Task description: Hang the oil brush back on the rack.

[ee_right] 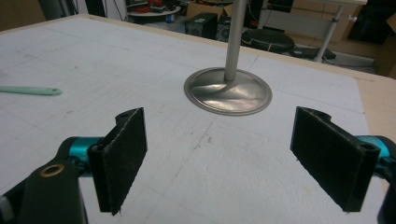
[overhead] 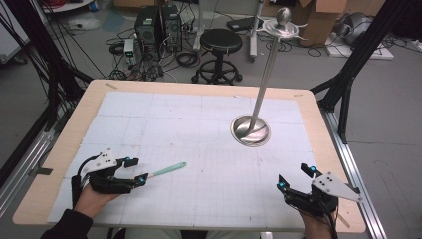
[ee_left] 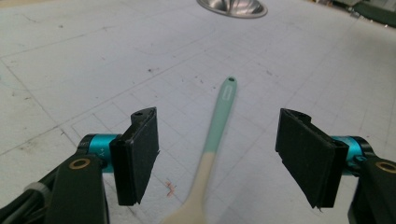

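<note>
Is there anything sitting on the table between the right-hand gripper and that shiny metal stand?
No. In the right gripper view, the stretch from the right gripper to the metal stand's round base is bare white mat. The high view agrees.

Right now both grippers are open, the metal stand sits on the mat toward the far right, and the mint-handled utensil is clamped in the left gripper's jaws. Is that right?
Not quite. The mint-handled utensil is not clamped: in the left gripper view it lies on the mat between the open jaws of the left gripper, touching neither. The right gripper is open too, and the metal stand sits toward the far right.
</note>
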Motion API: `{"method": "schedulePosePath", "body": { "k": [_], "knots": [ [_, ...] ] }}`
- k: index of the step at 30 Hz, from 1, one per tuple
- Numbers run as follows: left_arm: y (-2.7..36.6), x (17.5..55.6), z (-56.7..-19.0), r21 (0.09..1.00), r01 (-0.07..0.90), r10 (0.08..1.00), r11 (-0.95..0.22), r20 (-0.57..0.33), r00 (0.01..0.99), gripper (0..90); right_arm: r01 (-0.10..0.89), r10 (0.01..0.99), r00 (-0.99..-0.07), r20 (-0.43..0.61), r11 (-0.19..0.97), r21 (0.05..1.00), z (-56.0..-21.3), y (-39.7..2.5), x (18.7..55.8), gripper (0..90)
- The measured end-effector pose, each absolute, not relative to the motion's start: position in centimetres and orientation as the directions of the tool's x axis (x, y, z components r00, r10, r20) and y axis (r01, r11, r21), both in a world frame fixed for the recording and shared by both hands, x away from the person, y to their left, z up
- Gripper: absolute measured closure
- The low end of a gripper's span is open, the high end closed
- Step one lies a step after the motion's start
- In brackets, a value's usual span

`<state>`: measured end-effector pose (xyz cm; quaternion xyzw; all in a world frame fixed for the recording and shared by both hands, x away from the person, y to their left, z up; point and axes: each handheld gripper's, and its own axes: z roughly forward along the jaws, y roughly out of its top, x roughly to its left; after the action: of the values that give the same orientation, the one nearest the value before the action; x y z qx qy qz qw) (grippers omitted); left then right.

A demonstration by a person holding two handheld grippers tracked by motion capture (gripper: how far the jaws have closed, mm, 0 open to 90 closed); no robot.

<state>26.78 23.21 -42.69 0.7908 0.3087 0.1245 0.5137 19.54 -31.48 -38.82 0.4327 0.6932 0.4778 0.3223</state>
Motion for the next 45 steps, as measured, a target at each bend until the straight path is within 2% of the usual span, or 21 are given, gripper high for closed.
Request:
{"method": "schedulePosePath", "body": {
  "k": [7,9,14,20,30,35,45],
  "knots": [
    [21.7,28.1,-43.5,0.824,0.387,0.590,-0.413,-0.082,0.803,42.8,0.305,0.911,-0.411,-0.029,0.168,0.938,-39.0,-31.5,19.7,17.2],
    [21.4,28.3,-43.8,0.807,0.395,0.592,-0.439,-0.071,0.803,49.4,0.306,0.910,-0.414,-0.036,0.176,0.936,-39.0,-31.3,19.5,17.4],
    [21.1,28.2,-44.0,0.782,0.402,0.582,-0.476,-0.064,0.811,54.3,0.303,0.910,-0.412,-0.040,0.179,0.936,-38.9,-31.1,19.4,17.8],
    [20.8,28.4,-44.4,0.759,0.415,0.578,-0.501,-0.063,0.814,62.5,0.306,0.911,-0.411,-0.038,0.177,0.935,-39.0,-31.1,19.5,17.8],
    [20.7,28.4,-44.5,0.759,0.395,0.579,-0.517,-0.030,0.815,70.4,0.304,0.910,-0.412,-0.041,0.180,0.935,-38.9,-31.1,19.5,17.9],
    [20.6,28.2,-44.5,0.761,0.385,0.570,-0.522,-0.025,0.821,79.9,0.307,0.911,-0.412,-0.039,0.178,0.935,-38.9,-31.1,19.5,17.9],
    [20.6,28.1,-44.4,0.760,0.411,0.591,-0.504,-0.044,0.806,81.9,0.313,0.910,-0.413,-0.032,0.175,0.933,-39.0,-31.1,19.5,18.1]
  ]
}}
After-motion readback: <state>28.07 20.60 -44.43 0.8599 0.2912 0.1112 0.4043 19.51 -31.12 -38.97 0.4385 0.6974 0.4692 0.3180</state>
